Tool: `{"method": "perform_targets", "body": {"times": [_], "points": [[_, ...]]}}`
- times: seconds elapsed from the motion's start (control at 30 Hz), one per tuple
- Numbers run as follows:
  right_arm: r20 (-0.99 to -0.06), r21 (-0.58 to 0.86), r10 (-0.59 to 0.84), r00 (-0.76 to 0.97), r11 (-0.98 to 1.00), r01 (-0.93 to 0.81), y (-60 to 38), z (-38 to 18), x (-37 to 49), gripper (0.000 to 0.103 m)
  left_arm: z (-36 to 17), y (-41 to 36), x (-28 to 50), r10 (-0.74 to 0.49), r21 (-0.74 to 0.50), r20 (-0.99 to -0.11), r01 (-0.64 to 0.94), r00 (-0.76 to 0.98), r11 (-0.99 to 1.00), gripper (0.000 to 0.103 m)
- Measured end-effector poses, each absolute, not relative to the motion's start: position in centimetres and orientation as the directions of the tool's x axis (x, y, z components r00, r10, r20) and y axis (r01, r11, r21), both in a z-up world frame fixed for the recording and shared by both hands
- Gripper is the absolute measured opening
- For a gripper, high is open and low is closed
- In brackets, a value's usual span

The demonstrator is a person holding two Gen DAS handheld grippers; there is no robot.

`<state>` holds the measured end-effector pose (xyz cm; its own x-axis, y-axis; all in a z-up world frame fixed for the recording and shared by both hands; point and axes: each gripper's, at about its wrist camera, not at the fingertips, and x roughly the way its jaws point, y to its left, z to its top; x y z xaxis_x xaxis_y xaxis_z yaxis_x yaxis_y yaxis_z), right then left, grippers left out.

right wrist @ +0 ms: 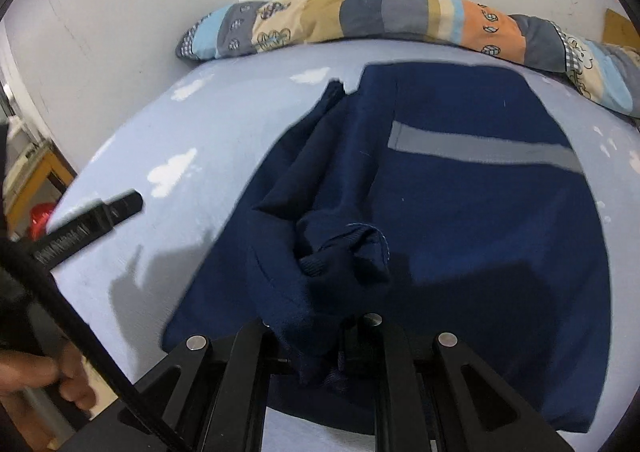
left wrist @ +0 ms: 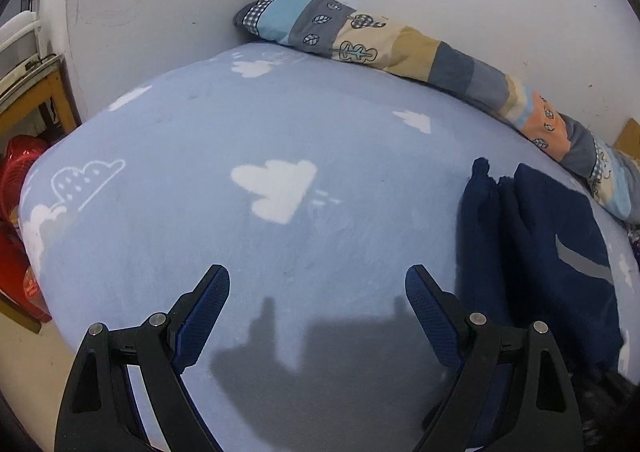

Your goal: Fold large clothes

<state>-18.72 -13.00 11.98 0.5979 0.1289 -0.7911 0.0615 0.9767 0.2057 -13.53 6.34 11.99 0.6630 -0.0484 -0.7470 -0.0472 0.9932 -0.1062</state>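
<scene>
A navy blue garment (right wrist: 460, 192) with a grey stripe (right wrist: 480, 148) lies on the light blue cloud-print bed sheet (right wrist: 168, 140). My right gripper (right wrist: 320, 336) is shut on a bunched fold of the navy garment, which covers its fingertips and hangs between the jaws. In the left wrist view the garment (left wrist: 540, 244) lies at the right. My left gripper (left wrist: 318, 284) is open and empty above the bare sheet (left wrist: 240, 124), left of the garment. One finger (right wrist: 124, 204) of the left gripper shows in the right wrist view.
A long patchwork pillow (left wrist: 400, 48) lies along the white wall at the back of the bed; it also shows in the right wrist view (right wrist: 380, 20). A wooden stand (left wrist: 44, 92) and red bags (left wrist: 16, 220) sit left of the bed.
</scene>
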Motion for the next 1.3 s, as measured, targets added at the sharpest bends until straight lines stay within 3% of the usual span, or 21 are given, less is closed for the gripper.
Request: {"method": "perform_targets", "body": {"times": [0.2,0.3,0.37,0.43,0.57,0.6,0.83,0.97,1.0,1.07,1.23,1.3], "points": [[-0.702,0.282,0.2,0.684,0.959,0.009,-13.1,16.6,-19.2,0.01,13.8,7.2,-13.0,-0.053,-0.172,-0.703,-0.097,0.709,0.98,0.089],[-0.747,0.16,0.176,0.641,0.984,-0.085,-9.5,14.5,-18.7,0.01,13.7,7.6,-12.9,-0.038,-0.169,-0.709,-0.117,0.704,0.979,0.089],[-0.805,0.121,0.152,0.574,0.988,-0.092,-8.2,11.0,-18.4,0.011,13.2,7.5,-12.9,-0.048,-0.168,-0.721,-0.108,0.691,0.98,0.089],[-0.807,0.105,0.134,0.575,0.991,-0.083,-8.1,9.4,-18.5,0.013,13.0,7.3,-12.9,-0.046,-0.152,-0.725,-0.095,0.687,0.984,0.089],[-0.814,0.114,0.175,0.553,0.983,-0.144,-7.6,10.5,-18.8,0.043,13.0,7.1,-12.9,-0.059,-0.16,-0.726,-0.085,0.686,0.983,0.089],[-0.816,0.133,0.194,0.544,0.98,-0.151,-7.8,10.9,-18.9,0.043,13.1,7.0,-12.8,-0.074,-0.177,-0.723,-0.08,0.687,0.981,0.089],[-0.677,0.423,0.443,0.588,0.888,-0.182,-15.6,17.1,-23.3,0.043,14.1,5.5,-13.4,-0.215,-0.259,-0.693,0.04,0.689,0.965,0.089],[-0.66,0.407,0.345,0.667,0.911,-0.069,-22.4,18.8,-25.4,0.042,15.1,2.3,-14.2,-0.398,-0.334,-0.66,0.225,0.638,0.915,0.089],[-0.673,0.383,0.305,0.674,0.923,-0.036,-24.1,18.9,-25.6,0.028,15.3,1.3,-14.6,-0.441,-0.343,-0.649,0.279,0.62,0.897,0.089],[-0.693,0.347,0.257,0.674,0.938,0.0,-26.0,18.4,-26.0,0.015,15.6,-0.7,-15.3,-0.499,-0.336,-0.638,0.37,0.586,0.866,0.089],[-0.732,0.313,0.229,0.641,0.95,0.018,-26.9,15.8,-27.5,0.012,14.4,-5.8,-17.0,-0.577,-0.29,-0.673,0.552,0.463,0.782,0.089],[-0.744,0.29,0.224,0.63,0.957,0.004,-26.0,14.2,-27.9,0.012,13.1,-6.9,-17.1,-0.535,-0.237,-0.72,0.567,0.442,0.788,0.089]]}}
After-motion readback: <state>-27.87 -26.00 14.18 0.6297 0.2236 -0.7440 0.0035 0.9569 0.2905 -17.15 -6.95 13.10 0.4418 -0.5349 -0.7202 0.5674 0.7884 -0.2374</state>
